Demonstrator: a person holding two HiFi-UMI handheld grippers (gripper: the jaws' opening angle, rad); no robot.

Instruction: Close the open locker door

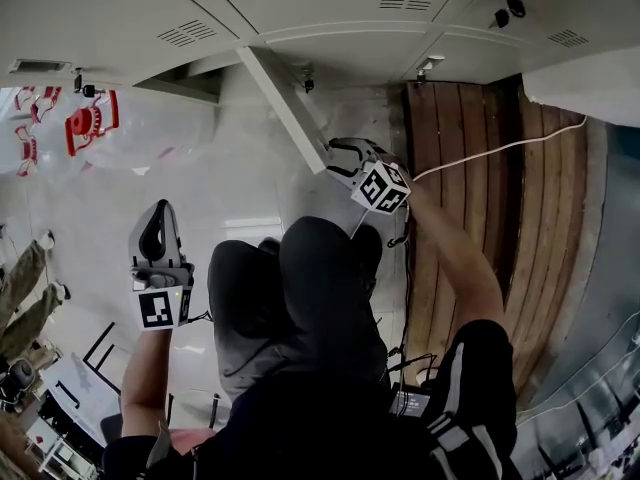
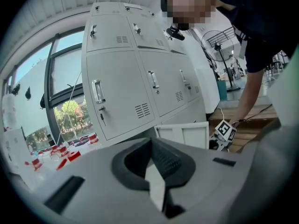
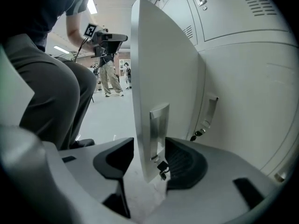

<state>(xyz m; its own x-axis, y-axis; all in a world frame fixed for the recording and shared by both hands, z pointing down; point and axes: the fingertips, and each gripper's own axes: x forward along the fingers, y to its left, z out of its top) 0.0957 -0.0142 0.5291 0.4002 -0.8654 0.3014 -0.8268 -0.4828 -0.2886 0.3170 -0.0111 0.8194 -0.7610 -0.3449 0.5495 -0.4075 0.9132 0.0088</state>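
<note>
right gripper view: pale grey locker door [image 3: 163, 69], metal handle [image 3: 159, 127], perhaps keys [image 3: 162, 168]

Wooden boards [image 1: 450, 118] on pale floor [image 1: 200, 173]

Nothing to read here, folks: no words, numbers, labels or brand marks legible in any view.

Was lit softly by daylight through the window [image 2: 60, 90] and a ceiling lamp [image 3: 92, 4]; bent hard toward dark corners; blurred up close.
</note>
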